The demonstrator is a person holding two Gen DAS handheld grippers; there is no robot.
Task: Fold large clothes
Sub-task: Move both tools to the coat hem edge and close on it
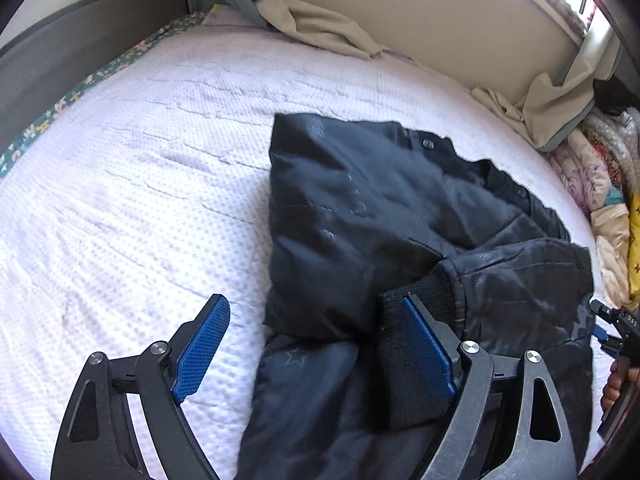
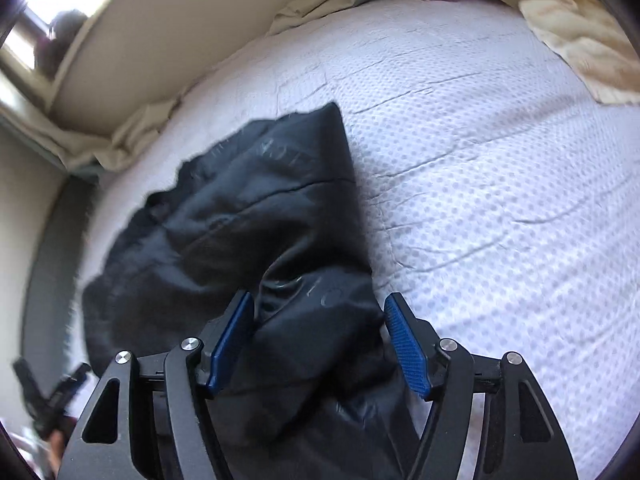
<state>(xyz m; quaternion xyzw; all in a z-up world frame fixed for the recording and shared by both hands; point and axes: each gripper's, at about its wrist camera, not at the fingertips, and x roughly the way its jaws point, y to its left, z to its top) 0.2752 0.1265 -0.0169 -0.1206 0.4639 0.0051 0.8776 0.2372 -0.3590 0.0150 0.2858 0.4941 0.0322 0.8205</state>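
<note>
We see the big bed (image 1: 120, 168) with the dark jacket (image 1: 360, 208) lying long on it, reaching away from us. Our left tongs (image 1: 316, 344) are wide open, one pad touching the knit cuff (image 1: 416, 300). Our right tongs (image 2: 320, 340) sit open around a puffy fold.

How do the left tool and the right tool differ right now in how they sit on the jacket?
The left tool stands wide open with mostly white bedcover between its pads, only the knit cuff lying against one; the right tool straddles a bunched fold of the black jacket. The left tool's gap looks wider than the right tool's. Neither pinches the fabric; both have blue pads.
</note>
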